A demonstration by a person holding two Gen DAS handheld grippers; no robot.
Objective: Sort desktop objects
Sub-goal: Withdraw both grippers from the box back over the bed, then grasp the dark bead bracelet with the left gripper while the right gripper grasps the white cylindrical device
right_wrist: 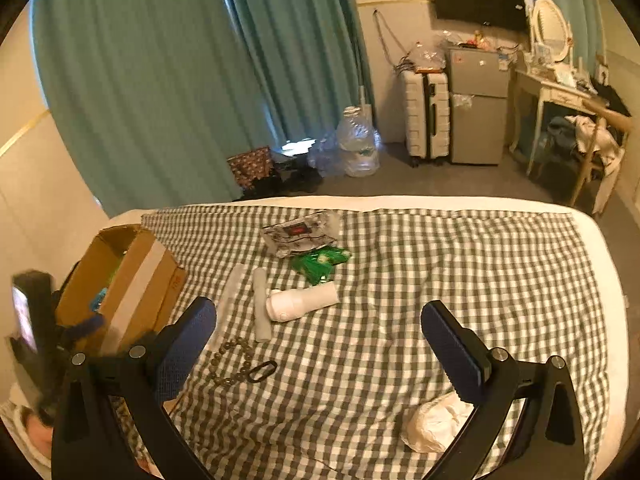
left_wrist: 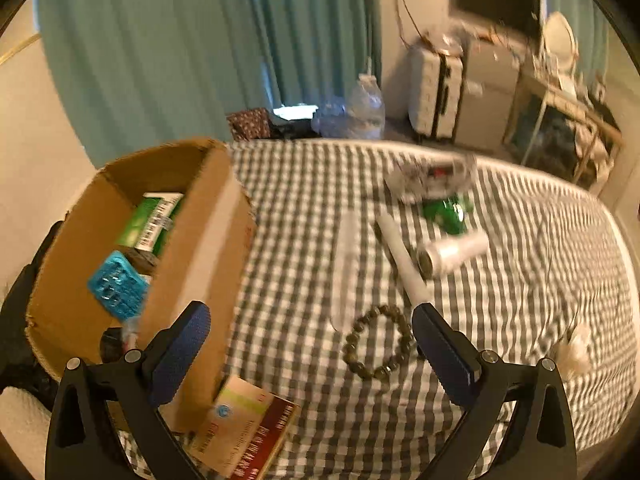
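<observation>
No text could be read: the barcode label on the green box (left_wrist: 154,218) and the print on the red-and-cream booklet (left_wrist: 246,428) were too blurred.

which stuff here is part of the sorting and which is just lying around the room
Part of the job:
cardboard box with items already inside
bead bracelet
white tube
white bottle
green packet
printed pouch
crumpled white wad

Just lying about:
water jug
suitcase
mini fridge
dressing table
</observation>
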